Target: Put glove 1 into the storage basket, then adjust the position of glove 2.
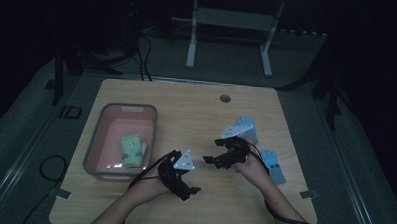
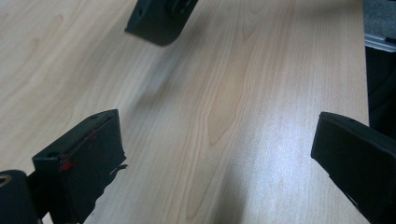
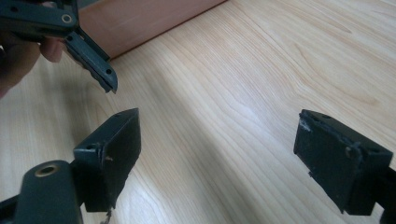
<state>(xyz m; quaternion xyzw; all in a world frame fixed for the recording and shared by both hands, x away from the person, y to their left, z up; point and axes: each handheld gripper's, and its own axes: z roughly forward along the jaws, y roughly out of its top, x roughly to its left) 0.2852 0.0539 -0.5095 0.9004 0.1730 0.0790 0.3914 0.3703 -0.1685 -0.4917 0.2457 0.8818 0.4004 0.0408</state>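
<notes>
On the pale wood-grain table (image 1: pixel 186 106), whose top was smooth and faintly glossy with rounded corners and a small round grommet hole (image 1: pixel 225 98) near its far edge, both tools hovered over bare board near the front middle. The left gripper (image 1: pixel 191 189) stood released: in the left gripper view its two matte black, blocky jaws were spread wide with only laminate between them, and the left jaw carried small red marks and a ragged, chipped edge. The right gripper (image 1: pixel 208 159) was likewise released, its scuffed black jaws wide apart over empty wood in the right gripper view. Each tool bore a grey three-cornered plate on top and trailed a black cable.

No brand or label could be read on the tools; on the dark floor mat left of the table, pale letters (image 1: pixel 70 112) looked like "ID", too dim to be sure.

The soft things lay apart from both tools. A green knitted glove (image 1: pixel 133 150) rested inside the rectangular pink bin (image 1: pixel 102 119), which had a grey rim and rounded corners, at the table's left. Two light blue knitted gloves lay at the right: one (image 1: pixel 247 127) just beyond the right gripper, the other (image 1: pixel 273 165) beside the right hand (image 1: pixel 252 166).
</notes>
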